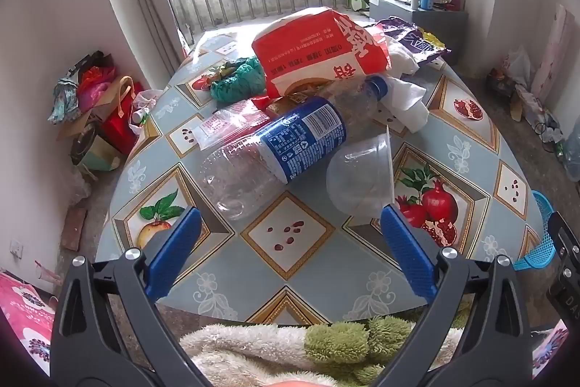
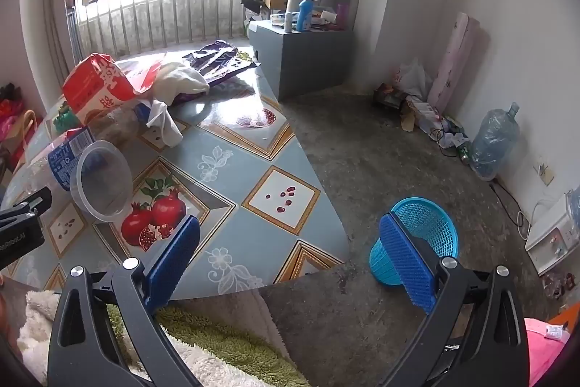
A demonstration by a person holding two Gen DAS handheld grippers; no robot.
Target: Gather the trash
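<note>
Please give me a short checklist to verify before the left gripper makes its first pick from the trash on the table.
1. Left gripper open and empty: ok.
2. Right gripper open and empty: ok.
3. Clear plastic cup lying on its side, nearest to the left gripper, nothing on top of it: ok.
4. Large clear plastic bottle with blue label free to lift: not ok, its neck end goes under the red and white bag.
5. Blue mesh plastic basket upright on the floor beside the table: ok.
6. Basket empty: cannot tell.
</note>
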